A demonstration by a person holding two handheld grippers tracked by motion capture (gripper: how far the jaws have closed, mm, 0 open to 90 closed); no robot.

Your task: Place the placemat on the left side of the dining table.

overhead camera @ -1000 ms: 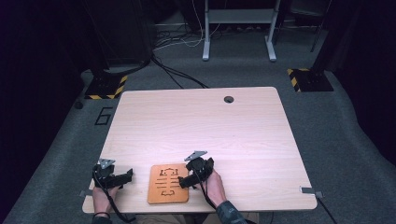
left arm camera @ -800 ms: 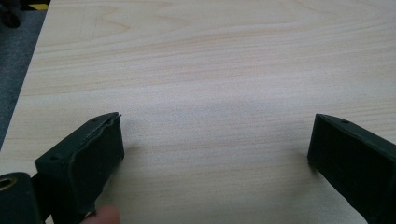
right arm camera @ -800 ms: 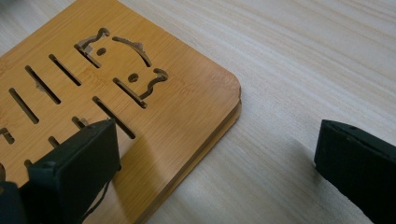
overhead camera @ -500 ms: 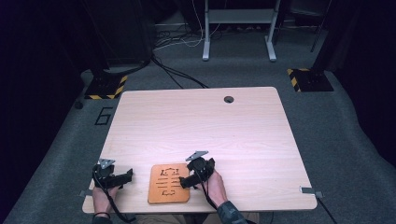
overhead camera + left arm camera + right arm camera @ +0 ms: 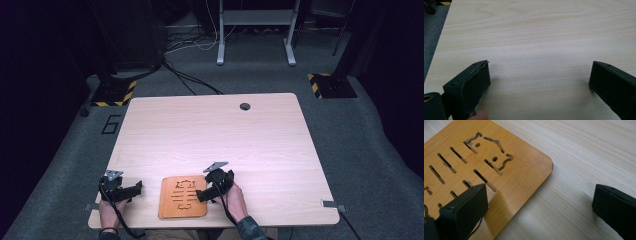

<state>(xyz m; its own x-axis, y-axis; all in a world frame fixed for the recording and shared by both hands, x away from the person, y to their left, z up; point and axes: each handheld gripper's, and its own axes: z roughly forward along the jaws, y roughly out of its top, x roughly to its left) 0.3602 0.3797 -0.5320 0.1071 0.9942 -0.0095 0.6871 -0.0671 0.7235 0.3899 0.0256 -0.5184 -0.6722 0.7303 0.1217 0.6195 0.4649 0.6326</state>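
Left gripper (image 5: 131,188) near the tabletop's (image 5: 210,130) near-left corner, jaws spread wide and empty over bare wood (image 5: 536,50), well short of the board. Nothing between those jaws in the left gripper view; a fingertip (image 5: 479,115) of the holding hand just at the bottom edge there.

Board (image 5: 183,196) flat at the middle of the near edge, between the two grippers: a thin bamboo slab with rounded corners and cut-out slots (image 5: 482,177). Lying square to the tabletop, its near side close to the near edge.

Right gripper (image 5: 205,194) at the board's right side, jaws wide and holding nothing. In the right gripper view (image 5: 536,202), one jaw hanging above the board's face, the other out over bare tabletop, with the board's right edge and far-right corner (image 5: 549,162) in the gap between them.

Probably an approach to a grasp on the board's right edge, not yet a grip. Next move likely calling for a lower, flatter entry so one jaw slides under the edge, hard with a thin slab flush on the wood. Risk of pushing the board leftward instead of catching it.
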